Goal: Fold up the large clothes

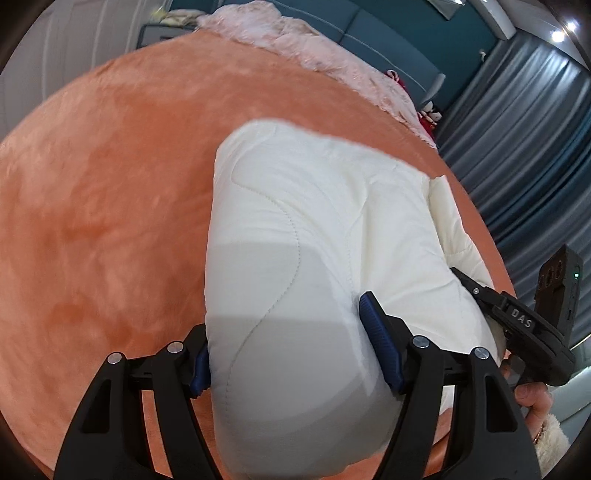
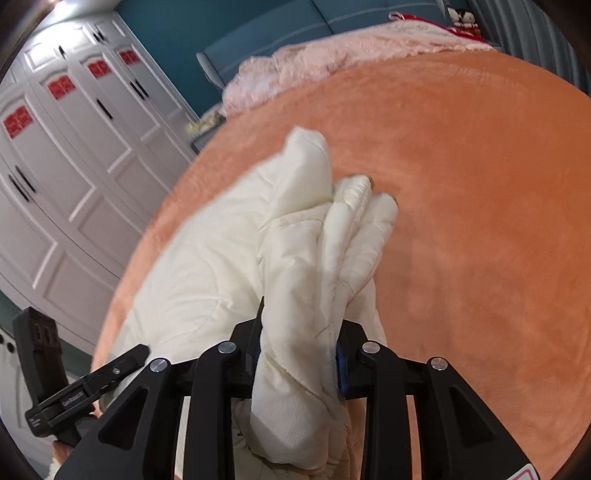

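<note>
A white quilted padded garment [image 1: 317,221] lies folded lengthwise on the orange plush bed cover [image 1: 110,184]. My left gripper [image 1: 288,354] is shut on its thick near end, with the blue pads [image 1: 376,339] pressing both sides. In the right wrist view the same garment [image 2: 207,266] bunches up into a ridge. My right gripper [image 2: 299,350] is shut on that bunched edge, its fingers close together. The right gripper [image 1: 517,321] also shows at the garment's right side in the left view, held by a hand [image 1: 532,398]. The left gripper [image 2: 85,387] shows low left in the right view.
A pink fluffy blanket [image 1: 314,48] lies across the far end of the bed, against a teal headboard [image 2: 258,33]. White wardrobe doors [image 2: 74,147] stand on one side of the bed and grey-blue curtains [image 1: 535,147] on the other. Bare orange cover [image 2: 480,184] surrounds the garment.
</note>
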The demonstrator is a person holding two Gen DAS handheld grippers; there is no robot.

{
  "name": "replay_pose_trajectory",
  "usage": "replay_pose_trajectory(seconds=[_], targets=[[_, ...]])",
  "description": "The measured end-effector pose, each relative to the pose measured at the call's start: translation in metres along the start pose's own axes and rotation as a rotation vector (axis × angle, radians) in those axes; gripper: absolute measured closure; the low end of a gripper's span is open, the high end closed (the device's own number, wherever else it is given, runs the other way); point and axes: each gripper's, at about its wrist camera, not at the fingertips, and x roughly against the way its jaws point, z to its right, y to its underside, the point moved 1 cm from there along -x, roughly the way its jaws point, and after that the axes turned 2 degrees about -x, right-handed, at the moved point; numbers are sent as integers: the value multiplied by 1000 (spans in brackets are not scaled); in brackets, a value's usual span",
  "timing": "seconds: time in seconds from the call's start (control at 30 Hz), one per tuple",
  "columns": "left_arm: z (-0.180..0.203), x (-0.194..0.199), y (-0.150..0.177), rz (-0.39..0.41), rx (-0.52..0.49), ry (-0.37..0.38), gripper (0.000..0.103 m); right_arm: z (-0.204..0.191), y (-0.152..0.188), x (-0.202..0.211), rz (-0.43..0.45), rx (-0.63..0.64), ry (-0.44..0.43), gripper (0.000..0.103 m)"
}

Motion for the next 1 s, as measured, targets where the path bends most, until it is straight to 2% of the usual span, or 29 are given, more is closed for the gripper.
replay_pose_trajectory(seconds=[0.13, 0.2, 0.27, 0.33, 0.37, 0.5, 0.53, 0.57, 0.6, 0.67, 0.73, 0.83, 1.0], targets=[[-3, -2, 15, 10, -8, -26, 25, 14, 8, -10, -22, -38, 11, 60], [0, 0, 17, 15, -17, -70, 15, 16, 7, -7, -31, -61, 11, 49], [3, 6, 14, 11, -35, -116, 15, 16, 4, 4, -45, -87, 5, 49], [11, 16, 11, 17, -74, -194, 15, 14, 5, 24, -32, -98, 15, 49], [16, 25, 10, 21, -98, -265, 16, 13, 6, 36, -12, -97, 31, 49], [26, 48, 7, 28, -102, -392, 17, -7, 9, 86, 109, -31, 112, 48], [30, 51, 6, 28, -99, -411, 17, -16, 10, 94, 127, 3, 118, 50], [35, 54, 5, 33, -104, -434, 17, -23, 11, 96, 128, 30, 118, 60], [41, 54, 6, 31, -117, -457, 17, -33, 12, 98, 117, 73, 127, 78], [52, 50, 8, 14, -147, -487, 18, -55, 19, 91, 76, 158, 159, 88], [62, 43, 12, -11, -166, -496, 18, -67, 29, 81, 38, 213, 177, 90], [70, 37, 21, -34, -177, -513, 18, -69, 41, 65, 13, 268, 262, 91], [69, 29, 24, -62, -155, -506, 17, -49, 45, 47, -35, 235, 301, 91]])
